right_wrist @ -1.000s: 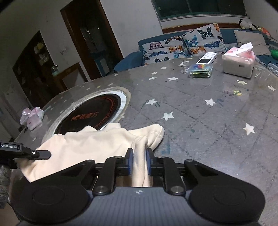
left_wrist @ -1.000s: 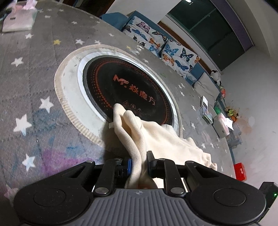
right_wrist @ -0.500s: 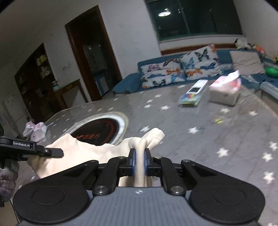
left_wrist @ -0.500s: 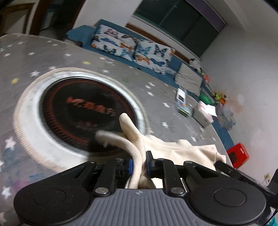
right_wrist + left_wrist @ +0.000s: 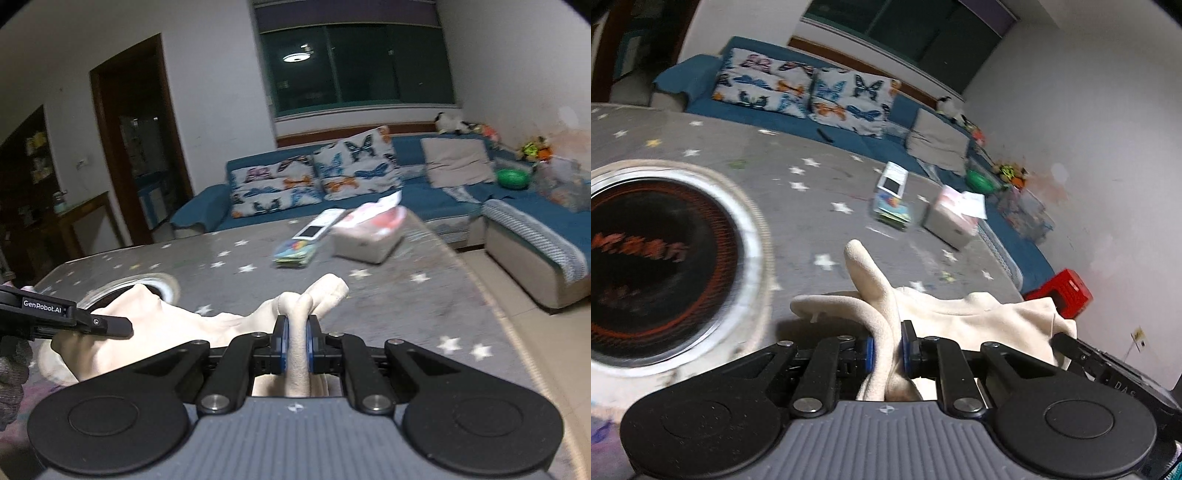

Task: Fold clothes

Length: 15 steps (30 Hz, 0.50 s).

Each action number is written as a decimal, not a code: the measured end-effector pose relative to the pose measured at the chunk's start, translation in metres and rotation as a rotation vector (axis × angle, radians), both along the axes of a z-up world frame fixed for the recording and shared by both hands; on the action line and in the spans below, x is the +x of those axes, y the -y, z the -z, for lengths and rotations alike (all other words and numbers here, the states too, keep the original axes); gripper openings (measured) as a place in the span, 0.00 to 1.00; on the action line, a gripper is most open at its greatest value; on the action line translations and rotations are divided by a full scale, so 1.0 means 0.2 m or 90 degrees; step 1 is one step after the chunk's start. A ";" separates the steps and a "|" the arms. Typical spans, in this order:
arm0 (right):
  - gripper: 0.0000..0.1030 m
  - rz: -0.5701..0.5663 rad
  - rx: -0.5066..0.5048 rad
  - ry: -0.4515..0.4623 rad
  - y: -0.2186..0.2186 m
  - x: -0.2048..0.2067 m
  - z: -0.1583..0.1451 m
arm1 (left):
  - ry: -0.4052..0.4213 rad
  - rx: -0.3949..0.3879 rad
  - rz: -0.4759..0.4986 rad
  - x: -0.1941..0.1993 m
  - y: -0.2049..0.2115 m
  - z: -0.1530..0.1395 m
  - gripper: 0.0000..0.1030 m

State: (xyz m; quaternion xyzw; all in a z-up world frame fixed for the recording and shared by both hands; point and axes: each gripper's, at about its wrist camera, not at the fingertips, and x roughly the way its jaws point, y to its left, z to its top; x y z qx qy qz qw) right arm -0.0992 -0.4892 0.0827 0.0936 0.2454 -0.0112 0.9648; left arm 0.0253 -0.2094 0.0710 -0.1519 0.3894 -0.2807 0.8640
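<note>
My left fingers [image 5: 886, 349] and right fingers [image 5: 294, 341] each pinch a bunched edge of the cream garment [image 5: 147, 325], which hangs between them above the star-patterned worktop [image 5: 388, 295]; I judge I'm mid-carry, and next must lay it flat

Bare tabletop [image 5: 388, 306] lies before the tissue box [image 5: 365, 240]; beside it, a card pack [image 5: 295, 254] blocks passage.
</note>
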 end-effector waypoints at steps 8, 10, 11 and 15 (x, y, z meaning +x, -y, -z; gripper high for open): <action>0.08 0.065 -0.028 -0.001 0.20 -0.02 -0.03 | 0.002 0.004 0.038 0.05 0.27 -0.01 0.14; 0.08 0.078 -0.035 -0.002 0.24 -0.02 -0.04 | 0.008 0.008 0.046 0.06 0.33 -0.02 0.14; 0.08 0.084 -0.038 -0.002 0.26 -0.01 -0.04 | 0.011 0.008 0.049 0.06 0.36 -0.02 0.14; 0.08 0.106 -0.046 -0.004 0.32 0.00 -0.03 | 0.019 0.012 0.061 0.07 0.45 -0.02 0.14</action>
